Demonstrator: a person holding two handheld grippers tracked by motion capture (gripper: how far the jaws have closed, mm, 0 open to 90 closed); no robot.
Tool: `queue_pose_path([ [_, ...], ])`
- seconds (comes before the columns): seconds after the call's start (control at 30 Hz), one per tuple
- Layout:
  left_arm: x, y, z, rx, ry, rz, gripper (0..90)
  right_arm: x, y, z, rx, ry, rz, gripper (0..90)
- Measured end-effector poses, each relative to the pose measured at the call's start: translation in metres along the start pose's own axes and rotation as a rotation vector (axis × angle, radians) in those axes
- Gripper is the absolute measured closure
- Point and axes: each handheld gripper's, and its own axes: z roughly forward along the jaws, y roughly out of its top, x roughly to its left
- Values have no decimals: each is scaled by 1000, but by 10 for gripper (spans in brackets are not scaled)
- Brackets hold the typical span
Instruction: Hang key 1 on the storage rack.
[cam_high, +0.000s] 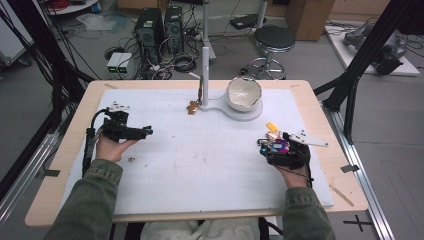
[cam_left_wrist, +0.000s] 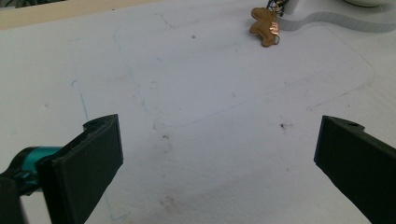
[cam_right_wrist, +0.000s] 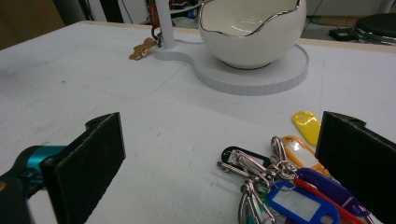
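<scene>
A bunch of keys with coloured plastic tags (cam_right_wrist: 285, 184) lies on the white mat at the right, between the jaws of my right gripper (cam_right_wrist: 219, 163), nearer its right jaw; the jaws stand wide apart and open. In the high view the key bunch (cam_high: 274, 142) sits just in front of the right gripper (cam_high: 270, 148). A white egg-shaped bowl (cam_high: 244, 93) rests on a white stand (cam_right_wrist: 252, 77) with a thin post at the far middle. My left gripper (cam_high: 145, 131) is open over bare mat at the left, holding nothing.
A small brown gingerbread-figure charm (cam_left_wrist: 264, 25) hangs low at the stand's post (cam_high: 204, 75), touching the mat. The white mat (cam_high: 200, 160) covers most of the wooden table. A stool (cam_high: 274, 40) and computer towers (cam_high: 150, 30) stand on the floor beyond the table.
</scene>
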Motion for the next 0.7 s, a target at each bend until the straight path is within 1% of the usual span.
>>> queue_pose_path([
  [0.07, 2, -4, -3, -12, 7, 0, 17, 0, 0, 0, 2, 0, 2, 7],
  [0.17, 2, -11, -10, -41, 32, 12, 17, 0, 0, 0, 4, -1, 3, 7],
  [0.27, 2, -17, -19, -80, 29, 22, 17, 0, 0, 0, 3, -2, 3, 7],
  [0.37, 3, -24, -26, -113, 36, 17, 17, 0, 0, 0, 4, -2, 4, 7],
  [0.5, 9, -32, -29, -133, 43, 4, 17, 1, -1, 0, 13, 5, 9, 7],
  [0.6, 14, -38, -28, -128, 53, -17, 17, 1, -1, 1, 16, 8, 8, 7],
  [0.67, 16, -42, -29, -118, 60, -20, 17, 1, -1, 1, 20, 9, 8, 7],
  [0.7, 16, -43, -29, -116, 63, -24, 17, 1, -1, 1, 31, 13, 16, 7],
])
